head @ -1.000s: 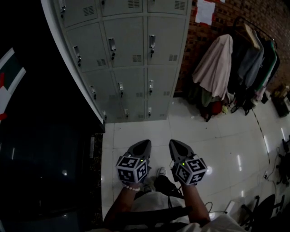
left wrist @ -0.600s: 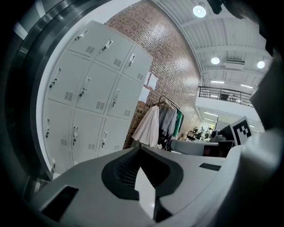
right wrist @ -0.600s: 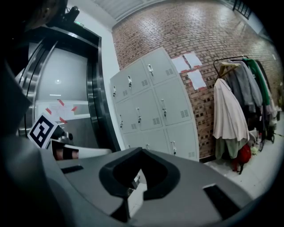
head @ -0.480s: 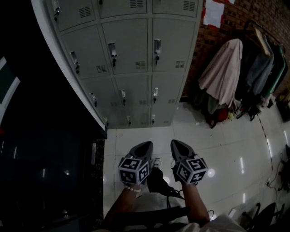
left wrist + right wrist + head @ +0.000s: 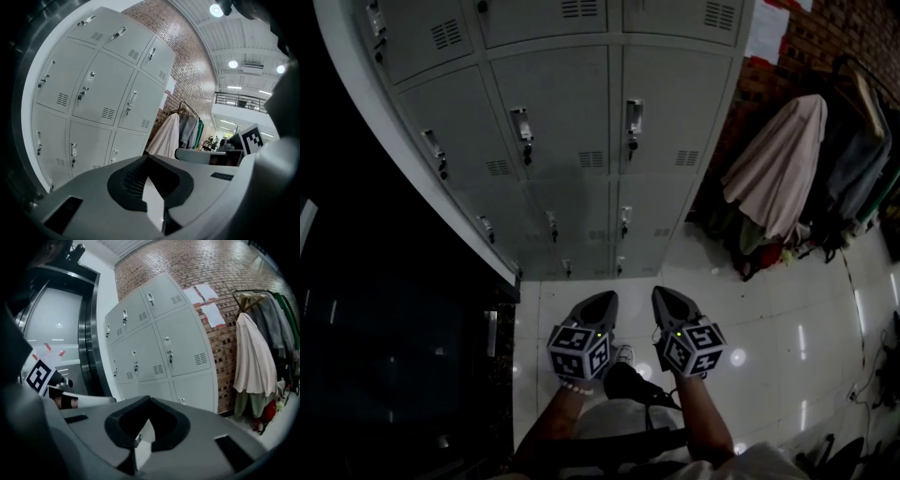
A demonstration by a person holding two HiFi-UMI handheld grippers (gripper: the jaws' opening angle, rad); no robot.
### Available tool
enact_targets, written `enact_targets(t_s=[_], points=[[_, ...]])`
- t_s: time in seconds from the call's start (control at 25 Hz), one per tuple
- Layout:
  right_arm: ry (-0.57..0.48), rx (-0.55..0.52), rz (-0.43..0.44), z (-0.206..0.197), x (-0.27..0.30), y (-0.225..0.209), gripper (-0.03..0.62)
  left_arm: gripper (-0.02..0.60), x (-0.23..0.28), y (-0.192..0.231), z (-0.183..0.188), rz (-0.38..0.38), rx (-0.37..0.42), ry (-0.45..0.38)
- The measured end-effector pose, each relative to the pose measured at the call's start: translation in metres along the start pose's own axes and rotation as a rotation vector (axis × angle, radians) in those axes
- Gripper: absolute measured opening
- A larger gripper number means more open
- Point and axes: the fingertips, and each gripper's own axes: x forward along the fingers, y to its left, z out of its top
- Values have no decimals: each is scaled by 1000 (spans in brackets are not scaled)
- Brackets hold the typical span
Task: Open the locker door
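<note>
A bank of grey metal lockers (image 5: pixel 572 122) stands ahead, each door with a small latch handle, such as one (image 5: pixel 634 117) on the right column and one (image 5: pixel 521 124) in the middle column. All doors that I see are closed. My left gripper (image 5: pixel 598 302) and right gripper (image 5: pixel 664 298) are held side by side low over the floor, well short of the lockers, both shut with nothing in them. In the left gripper view the lockers (image 5: pixel 103 89) rise beyond the shut left gripper (image 5: pixel 147 157). The right gripper view shows the lockers (image 5: pixel 159 348) past the shut right gripper (image 5: pixel 149 400).
A clothes rack with a beige coat (image 5: pixel 778 169) and darker garments stands right of the lockers against a brick wall (image 5: pixel 769 56). Papers (image 5: pixel 206 301) hang on that wall. A dark glass-fronted structure (image 5: pixel 394 337) fills the left. The floor is glossy white tile (image 5: pixel 769 328).
The lockers have grown larger and slid down and right in the head view as I come closer. Both grippers keep the same pose, side by side and shut.
</note>
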Motion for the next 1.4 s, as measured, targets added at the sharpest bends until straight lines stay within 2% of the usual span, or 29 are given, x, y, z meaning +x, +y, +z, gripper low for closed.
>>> enact_targets(t_s=[0.36,0.56,0.8,1.16,1.4], points=[[77,-16,25,1,93,-54,9,-7,82,51,7,35,-64,44],[101,-14,37,-16,140,-76,26,-7,112,78,-2,63,-80,78],[133,-13,6,-47,202,-107,31,-6,148,118,-22,90,-97,123],[258,-25,-51,-111,299,-158,197,-6,193,150,-36,59,-96,178],[277,-4,-91,-132,343,-177,204,-7,209,167,-41,53,-98,204]])
